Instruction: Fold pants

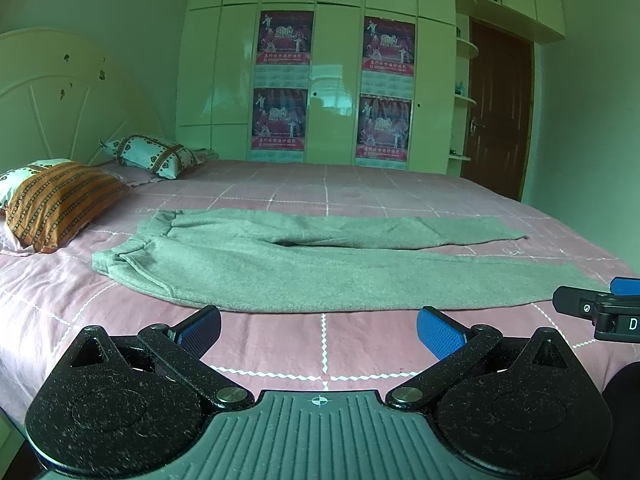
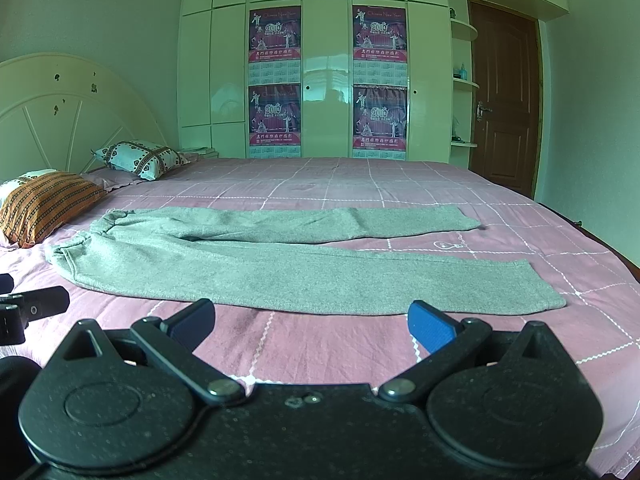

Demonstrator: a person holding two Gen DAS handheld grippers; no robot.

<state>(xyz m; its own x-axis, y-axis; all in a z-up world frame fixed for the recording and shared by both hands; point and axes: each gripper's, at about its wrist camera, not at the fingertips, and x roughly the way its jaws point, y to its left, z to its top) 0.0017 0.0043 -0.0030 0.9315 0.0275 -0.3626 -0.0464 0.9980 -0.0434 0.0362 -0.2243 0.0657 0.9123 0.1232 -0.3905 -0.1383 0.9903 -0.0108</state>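
At twelve o'clock ahead of your left gripper (image 1: pixel 318 326) and right gripper (image 2: pixel 310 320), both spread wide and empty, the pants (image 2: pixel 256 268) lie flat on the bed (image 2: pixel 320 352), so pinch the near leg's edge cleanly.

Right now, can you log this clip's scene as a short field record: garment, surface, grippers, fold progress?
garment: grey knit pants, spread flat, legs apart, waistband toward the pillows
surface: pink checked bedsheet
left gripper: open, empty, short of the near leg
right gripper: open, empty, short of the near leg
nearby: orange striped pillow
fold progress: not started
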